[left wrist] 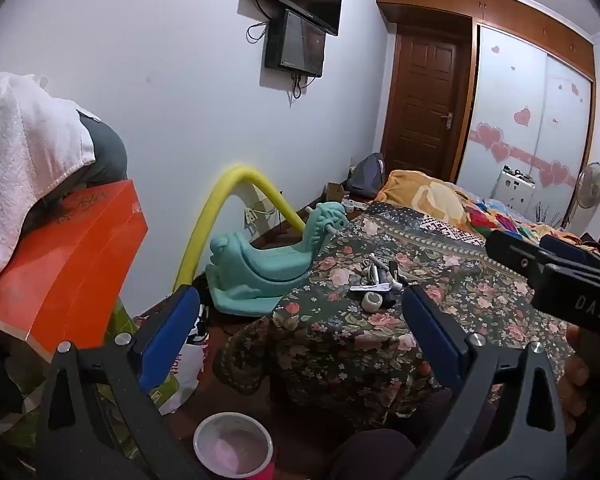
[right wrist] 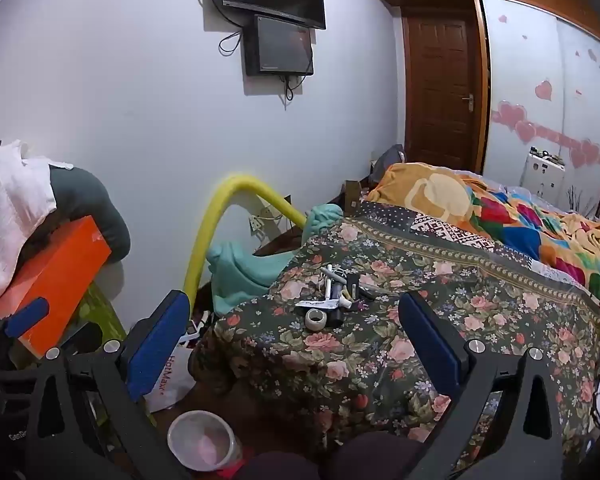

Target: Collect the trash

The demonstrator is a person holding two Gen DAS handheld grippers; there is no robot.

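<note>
Both grippers were held above the near corner of a bed (left wrist: 440,280) covered with a dark floral bedspread (right wrist: 380,344), each angled downward toward it. The left gripper (left wrist: 300,336) was seen with its blue-padded jaws spread wide, nothing between them. The right gripper (right wrist: 296,340) was likewise seen with its jaws spread wide and empty; in the left wrist view its black body appeared at the right edge, above the bedspread.

The trash (left wrist: 376,280) was found as a small cluster of items on the bedspread near the bed's corner, ahead of both grippers and apart from them: white tubes, scraps of paper and dark pieces, whose exact kinds could not be told. A roll of tape (right wrist: 315,319) lay at the near edge of the cluster, touched by neither gripper.

On the floor below the corner, a cup-like container (left wrist: 233,449) with a pale rim and pink inside was seen upright. A white plastic bag (right wrist: 168,376) lay on the floor just left of the bed. A teal rocking toy (left wrist: 260,268) stood beside the bed by the wall, with a yellow foam tube (left wrist: 220,216) arching over it. At the left, an orange box (left wrist: 64,264) was seen under a white towel (left wrist: 20,160).
</note>
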